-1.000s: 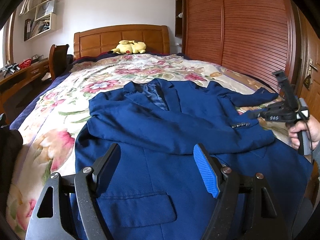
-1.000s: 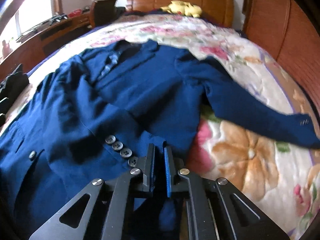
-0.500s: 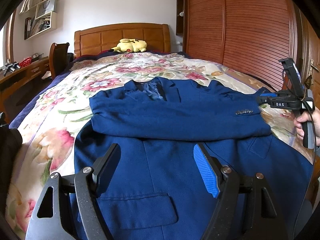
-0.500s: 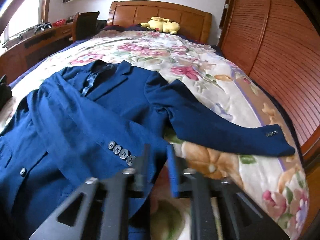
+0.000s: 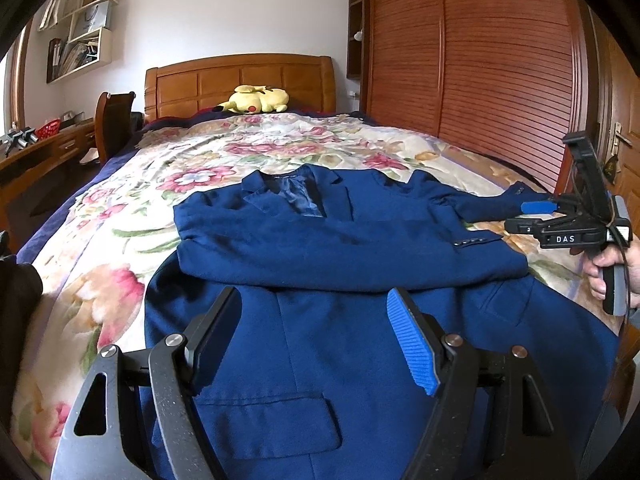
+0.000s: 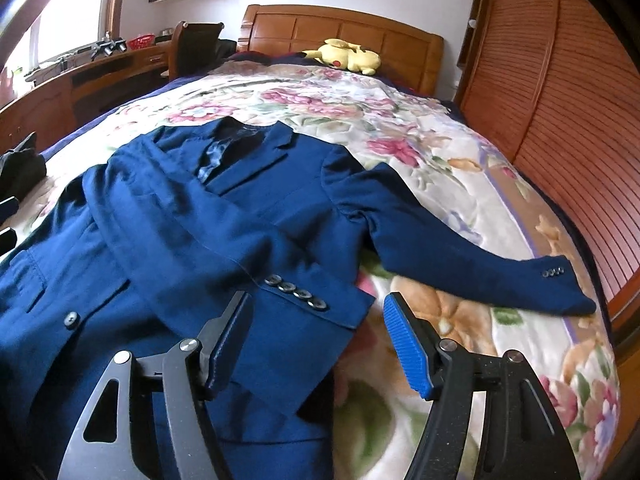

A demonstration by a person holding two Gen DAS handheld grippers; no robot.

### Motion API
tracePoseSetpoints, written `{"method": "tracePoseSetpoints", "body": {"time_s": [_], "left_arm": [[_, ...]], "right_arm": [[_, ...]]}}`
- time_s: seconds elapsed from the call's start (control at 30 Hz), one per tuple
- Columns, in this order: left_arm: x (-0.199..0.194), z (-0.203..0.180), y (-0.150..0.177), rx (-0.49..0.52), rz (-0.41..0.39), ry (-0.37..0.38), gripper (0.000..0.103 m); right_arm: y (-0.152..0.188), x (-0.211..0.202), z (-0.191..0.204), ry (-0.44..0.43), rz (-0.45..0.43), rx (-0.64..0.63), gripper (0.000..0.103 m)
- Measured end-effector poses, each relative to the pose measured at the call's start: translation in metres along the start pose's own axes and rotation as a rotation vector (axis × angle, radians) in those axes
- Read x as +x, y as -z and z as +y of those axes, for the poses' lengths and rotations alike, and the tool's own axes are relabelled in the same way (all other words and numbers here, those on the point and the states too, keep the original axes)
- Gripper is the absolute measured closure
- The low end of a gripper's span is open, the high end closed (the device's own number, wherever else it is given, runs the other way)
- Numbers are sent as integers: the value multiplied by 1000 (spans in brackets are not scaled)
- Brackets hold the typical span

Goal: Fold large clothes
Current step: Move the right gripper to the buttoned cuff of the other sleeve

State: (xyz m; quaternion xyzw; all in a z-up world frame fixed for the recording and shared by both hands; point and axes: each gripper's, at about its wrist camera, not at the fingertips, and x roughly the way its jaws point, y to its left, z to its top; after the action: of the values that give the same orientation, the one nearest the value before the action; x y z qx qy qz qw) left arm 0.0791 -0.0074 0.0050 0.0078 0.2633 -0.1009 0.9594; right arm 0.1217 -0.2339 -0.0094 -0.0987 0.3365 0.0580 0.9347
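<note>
A navy blue suit jacket (image 5: 360, 280) is lying face up on the flowered bedspread (image 5: 280, 140), collar toward the far headboard (image 5: 240, 76) and hem toward the near edge. One sleeve (image 6: 224, 248) is lying folded across the chest, its cuff with four buttons (image 6: 296, 292) resting near the jacket's right edge. The other sleeve (image 6: 460, 252) is stretched out to the right over the bedspread, well apart from the body of the jacket at its cuff.

The right gripper (image 6: 316, 344) is being held just above and near the folded cuff, tilted downward, seen from the right wrist. Its jaws have just been opening and are standing wide apart; nothing is being pressed between the pads, the cuff lying free just beyond them. In the left wrist view the same gripper (image 5: 532, 216) is seen at the right edge, carried by the right hand (image 5: 608, 272), which is wrapped around the handle.

The left gripper (image 5: 316, 336) is being held over the lower front of the jacket, pointed down toward the cloth near a flap pocket (image 5: 272, 420). Its jaws are standing wide apart with nothing between them.

A yellow plush toy (image 5: 256, 100) is lying at the far end against the headboard. A slatted wooden wardrobe (image 5: 480, 60) is standing along the right, and a wooden desk (image 6: 52, 84) with a chair (image 6: 196, 48) is seen to the far left.
</note>
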Motion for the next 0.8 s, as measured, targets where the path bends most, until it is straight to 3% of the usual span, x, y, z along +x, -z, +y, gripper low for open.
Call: {"method": "tracePoseSetpoints", "body": {"time_s": [0.2,0.5,0.8], "left_arm": [[4,-4,-2,9,-5,6,27],[12,-11,-7,8,-13,30,27],[21,-13,-4,3,14,34,27]], "right_arm": [[2,12,-37,63,30,31,33],[6,37,-132,211,101,136,33],[-3,46,-223,317,92,332,33]]}}
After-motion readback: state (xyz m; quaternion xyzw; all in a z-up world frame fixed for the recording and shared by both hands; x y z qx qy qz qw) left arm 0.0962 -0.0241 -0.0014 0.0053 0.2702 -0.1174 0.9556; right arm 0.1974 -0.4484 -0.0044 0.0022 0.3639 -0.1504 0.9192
